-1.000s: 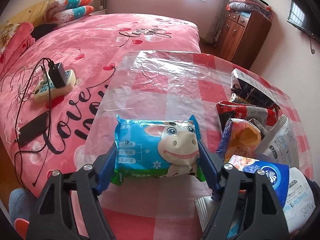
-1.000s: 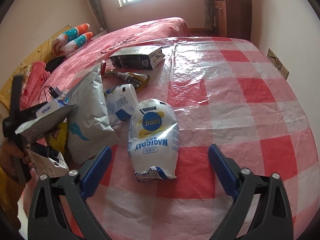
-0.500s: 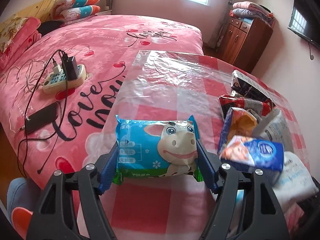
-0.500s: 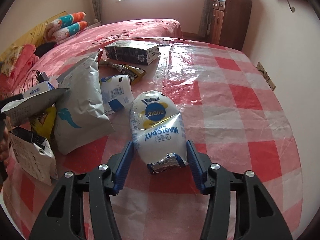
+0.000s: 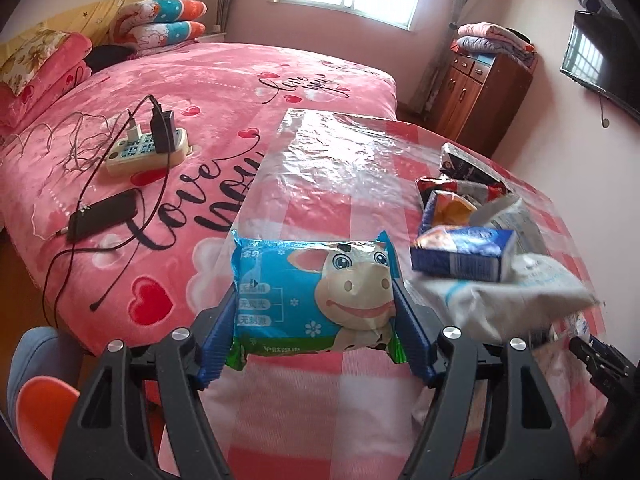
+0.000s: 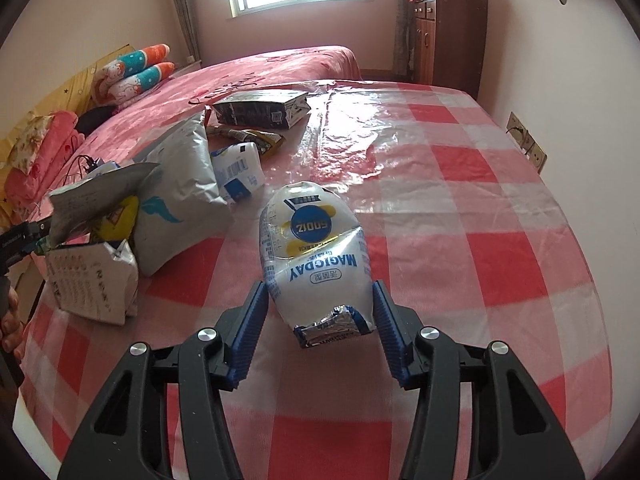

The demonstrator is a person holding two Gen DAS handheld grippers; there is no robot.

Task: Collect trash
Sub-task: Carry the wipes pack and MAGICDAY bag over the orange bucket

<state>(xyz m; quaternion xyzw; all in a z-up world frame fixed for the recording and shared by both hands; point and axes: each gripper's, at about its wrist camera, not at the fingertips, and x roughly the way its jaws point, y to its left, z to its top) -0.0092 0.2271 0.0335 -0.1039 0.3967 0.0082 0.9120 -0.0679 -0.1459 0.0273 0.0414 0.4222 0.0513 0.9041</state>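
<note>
My left gripper (image 5: 316, 336) is shut on a blue wet-wipe pack (image 5: 312, 292) with a cartoon cow. It holds the pack in the air over the near left edge of the checked table (image 5: 320, 412). My right gripper (image 6: 320, 332) is shut on the lower end of a white MAGICDAY bag (image 6: 312, 248). The blue pads press on both sides of the bag, and its far end points away over the table (image 6: 480, 240).
A heap of wrappers lies on the table: a blue tissue pack (image 5: 460, 254), a grey pouch (image 6: 176, 200) and a black box (image 6: 260, 110). The pink bed (image 5: 200, 92) carries a power strip (image 5: 148, 152), cables and a phone (image 5: 102, 220). A hand (image 6: 8, 320) shows at the left edge.
The right jaws came together on the white bag, which now sits higher between them. The left gripper carried the wipe pack back and left, away from the wrapper heap.
</note>
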